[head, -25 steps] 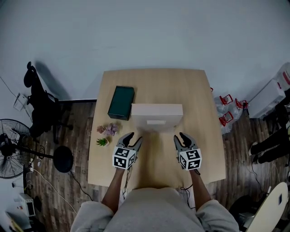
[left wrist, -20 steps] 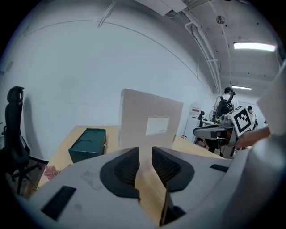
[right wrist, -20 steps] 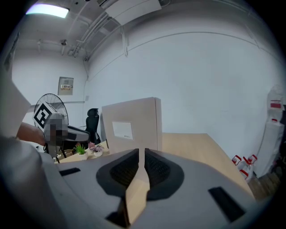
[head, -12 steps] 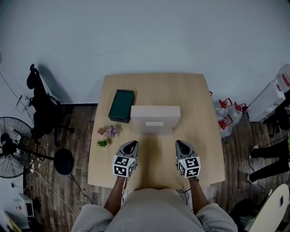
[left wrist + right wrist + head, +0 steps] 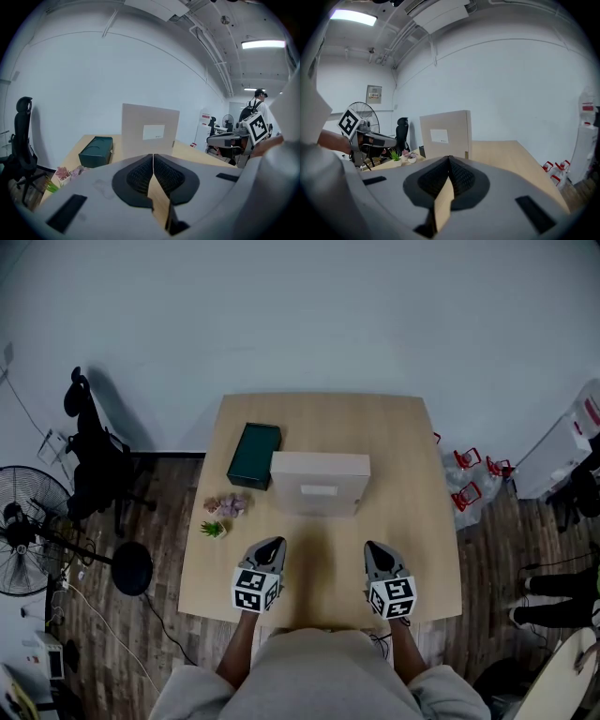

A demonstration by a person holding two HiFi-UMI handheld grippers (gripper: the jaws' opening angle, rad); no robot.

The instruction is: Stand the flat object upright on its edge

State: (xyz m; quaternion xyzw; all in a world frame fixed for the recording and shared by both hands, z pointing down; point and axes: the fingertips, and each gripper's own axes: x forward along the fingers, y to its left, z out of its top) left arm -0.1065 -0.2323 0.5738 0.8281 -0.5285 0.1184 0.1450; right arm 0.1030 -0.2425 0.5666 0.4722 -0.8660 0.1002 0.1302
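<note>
1. Your left gripper is clenched on nothing. Its jaws have just been closing, and in the left gripper view the dark pads meet along one line with only bare wood showing behind them.
2. Your right gripper is clenched too. In the right gripper view its pads are pressed together and nothing sits between them.
3. Both grippers hover over the near edge of the surface, at about 7 and 5 o'clock from its centre. They are apart from each other and from everything on it.
4. The flat beige box is at 12 o'clock from the gap between your grippers, near the middle of the surface. It stands on one long edge, with its broad labelled face turned towards you. Both gripper views show it as an upright panel, and nothing props it up or touches its face.
5. A dark green box lies flat at the beige box's 10 o'clock, just beside its left end. I cannot tell whether the two touch.
6. Two small potted plants sit at 10 o'clock from your left gripper, near the left edge of the surface.
7. The job looks done: the box is upright, free-standing and released. All I judge to be left is keeping your grippers clear of it, since a nudge to that broad face could tip it over.
</note>
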